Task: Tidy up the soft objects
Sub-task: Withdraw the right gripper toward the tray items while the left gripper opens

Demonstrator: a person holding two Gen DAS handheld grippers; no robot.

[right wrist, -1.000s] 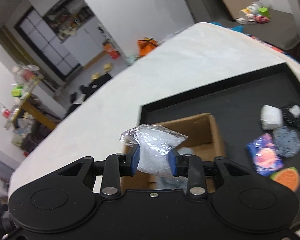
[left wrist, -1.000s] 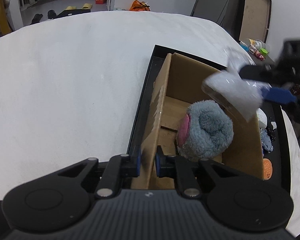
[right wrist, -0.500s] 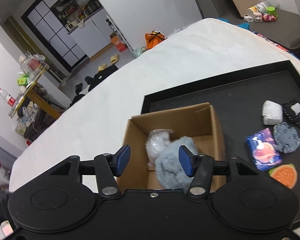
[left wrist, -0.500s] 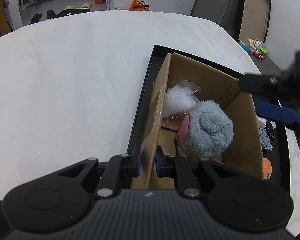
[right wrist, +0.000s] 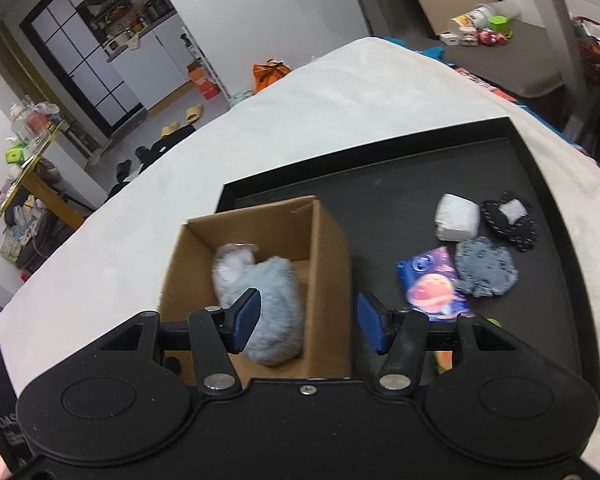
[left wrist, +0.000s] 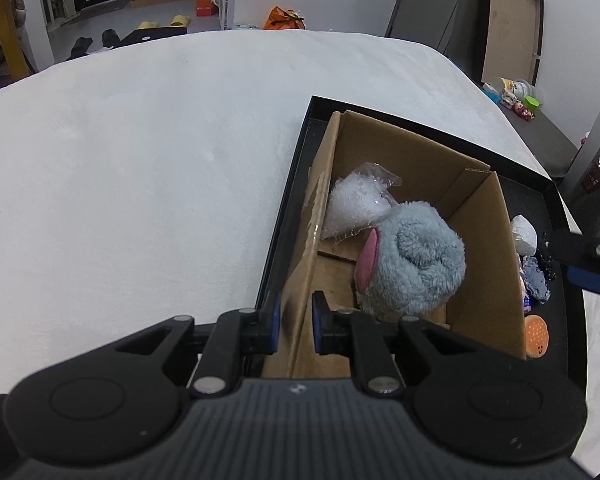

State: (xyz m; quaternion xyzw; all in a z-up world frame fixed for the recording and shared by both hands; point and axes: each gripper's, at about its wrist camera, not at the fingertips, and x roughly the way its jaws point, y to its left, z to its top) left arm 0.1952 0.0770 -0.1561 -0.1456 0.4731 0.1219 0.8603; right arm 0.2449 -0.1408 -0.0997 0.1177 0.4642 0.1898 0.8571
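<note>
Two soft items lie inside the cardboard box (left wrist: 404, 216): a clear bag of white filling (left wrist: 356, 204) against its far left corner, and a grey-blue plush toy (left wrist: 414, 264) with a pink patch, touching the bag and resting nearer the box's front. The box stands at the left end of a black tray (right wrist: 540, 184), which sits on a white cloth-covered surface (left wrist: 140, 168).

Outside the box, to its right on the tray, lie a white folded pad (right wrist: 458, 217), a black stitched piece (right wrist: 510, 220), a grey knitted piece (right wrist: 484, 266), a blue printed packet (right wrist: 432, 284) and an orange round item (left wrist: 536, 336), the last partly hidden in the right wrist view.

The left gripper (left wrist: 294, 326) is clamped on the box's near left wall, apparently steadying it. The right gripper (right wrist: 308, 322) hangs above the box's right wall with its jaws wide apart and nothing between them.

Judgement: the sorting is under half done; five items appear to remain. The packet lies closest to the box and looks the readiest next pick.
</note>
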